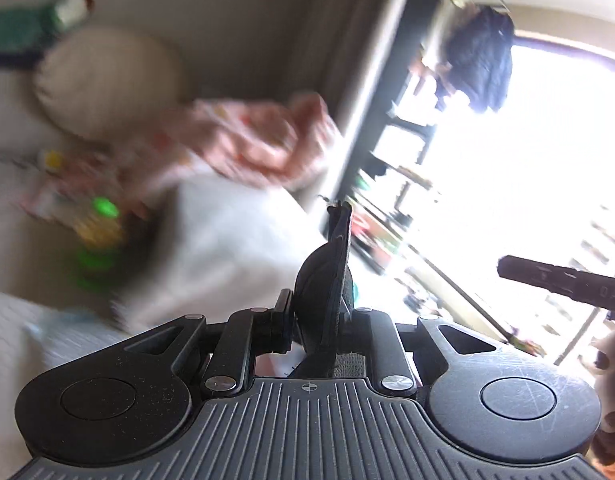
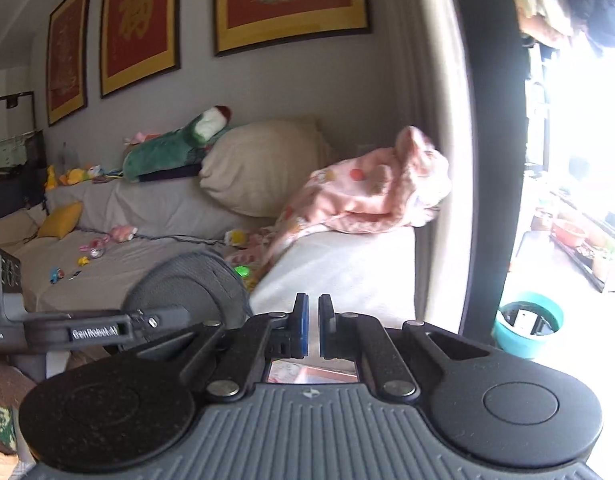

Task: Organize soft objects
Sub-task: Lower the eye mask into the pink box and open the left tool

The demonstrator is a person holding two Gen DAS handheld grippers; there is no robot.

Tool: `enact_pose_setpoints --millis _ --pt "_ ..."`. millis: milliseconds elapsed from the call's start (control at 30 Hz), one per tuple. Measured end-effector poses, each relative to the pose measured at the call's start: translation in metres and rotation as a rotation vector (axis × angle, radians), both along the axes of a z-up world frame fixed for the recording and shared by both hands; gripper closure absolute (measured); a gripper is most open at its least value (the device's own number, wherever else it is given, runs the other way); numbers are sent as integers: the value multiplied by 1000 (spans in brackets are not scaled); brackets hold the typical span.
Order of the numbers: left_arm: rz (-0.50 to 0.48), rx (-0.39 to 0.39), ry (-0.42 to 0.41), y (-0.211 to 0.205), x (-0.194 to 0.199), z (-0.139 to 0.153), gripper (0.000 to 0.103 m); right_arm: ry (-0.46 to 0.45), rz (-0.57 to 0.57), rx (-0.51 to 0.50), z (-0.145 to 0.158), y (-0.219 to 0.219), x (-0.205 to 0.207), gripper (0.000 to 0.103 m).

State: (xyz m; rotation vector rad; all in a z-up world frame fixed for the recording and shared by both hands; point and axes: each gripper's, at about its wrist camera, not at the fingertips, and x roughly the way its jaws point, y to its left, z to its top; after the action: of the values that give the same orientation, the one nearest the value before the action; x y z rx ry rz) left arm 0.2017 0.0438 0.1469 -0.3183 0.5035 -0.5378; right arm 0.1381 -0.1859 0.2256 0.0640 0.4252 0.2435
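My left gripper (image 1: 319, 304) is shut on a dark grey, round, flat fabric item (image 1: 322, 268), held upright on edge. The same grey item (image 2: 187, 284) shows in the right wrist view, low and left of centre. My right gripper (image 2: 313, 312) is shut with nothing between its blue pads. It points at the sofa's white armrest (image 2: 347, 268). A crumpled pink patterned blanket (image 2: 371, 192) lies over that armrest, blurred in the left wrist view (image 1: 259, 140). A beige pillow (image 2: 263, 164) leans on the backrest, with a green plush (image 2: 171, 148) on the sofa's back beside it.
The grey sofa (image 2: 147, 208) carries a yellow cushion (image 2: 61, 220) and several small toys on its seat. A dark door frame (image 2: 491, 160) stands right of the armrest. Beyond it sits a teal bucket (image 2: 527, 324) on a bright balcony floor. Framed red pictures hang above.
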Motion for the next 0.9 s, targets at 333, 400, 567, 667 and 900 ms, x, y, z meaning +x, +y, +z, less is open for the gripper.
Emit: enact_pose_setpoints --millis 333,400,567,667,900 --pt "-140 280 288 -118 37 -99 79 160 -52 10 -56 -45 5 98" --pt "-153 331 274 -120 34 -103 79 223 -45 23 -75 -47 13 98" --pt "-133 253 154 -88 15 -64 79 406 -1 133 -123 -48 41 97" --pt "-91 227 34 -55 -2 -34 79 515 27 135 -155 -37 60 94" --pt "194 257 -6 58 1 -1 79 617 -12 55 -186 -14 74 88"
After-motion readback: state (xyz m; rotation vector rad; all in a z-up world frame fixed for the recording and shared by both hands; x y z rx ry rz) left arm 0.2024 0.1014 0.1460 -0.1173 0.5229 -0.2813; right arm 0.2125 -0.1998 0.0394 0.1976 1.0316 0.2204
